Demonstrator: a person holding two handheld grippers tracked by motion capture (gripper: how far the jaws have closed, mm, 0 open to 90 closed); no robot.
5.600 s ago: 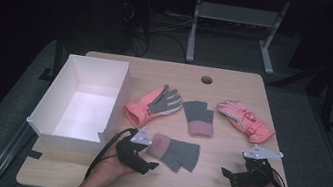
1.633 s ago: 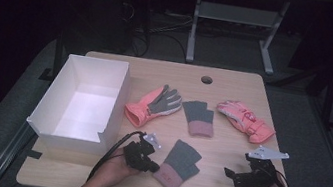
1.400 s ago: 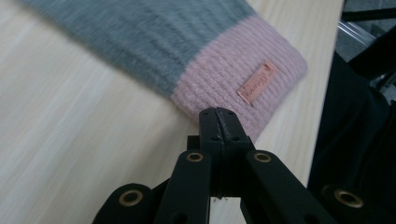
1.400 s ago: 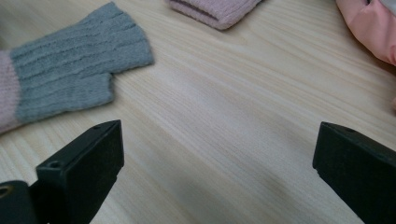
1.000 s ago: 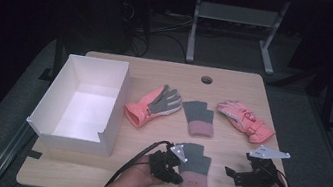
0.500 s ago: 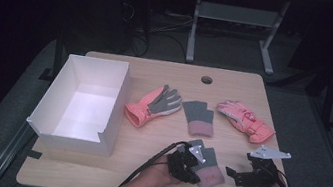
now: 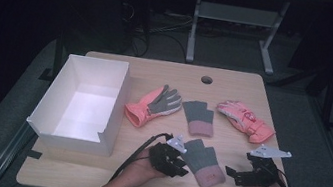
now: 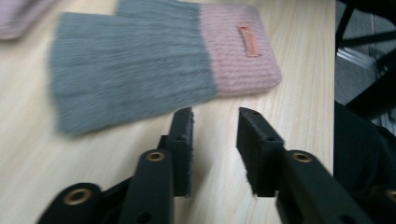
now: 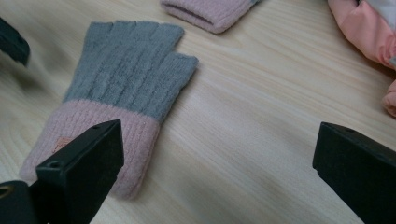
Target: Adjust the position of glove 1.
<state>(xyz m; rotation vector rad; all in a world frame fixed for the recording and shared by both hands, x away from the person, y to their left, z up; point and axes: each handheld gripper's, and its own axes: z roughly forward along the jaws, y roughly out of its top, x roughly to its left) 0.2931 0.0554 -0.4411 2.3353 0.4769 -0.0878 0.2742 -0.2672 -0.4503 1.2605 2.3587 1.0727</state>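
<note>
Knit fingerless glove [image 7: 204, 162] slid right, left claw [image 7: 183, 163] just opened, empty

A fingerless knit glove [image 7: 204, 163], grey over the hand with a pink cuff bearing a small tag, lies flat on the bench [image 7: 236, 89] near its front edge. Its cuff points toward the person, its short finger ends away.

The high camera sits above the person's edge of the counter [image 7: 236, 87], facing forward and down toward twelve o'clock, far enough to take in the whole top. The left tongs' [image 8: 215, 135] camera rides low, close to the wood, facing three o'clock. The right tongs' [image 9: 215, 158] camera, equally near, faces about ten o'clock. All three share the grey-and-pink fingerless glove [image 7: 204, 163] [image 8: 154, 65] [image 9: 116, 98].
</note>
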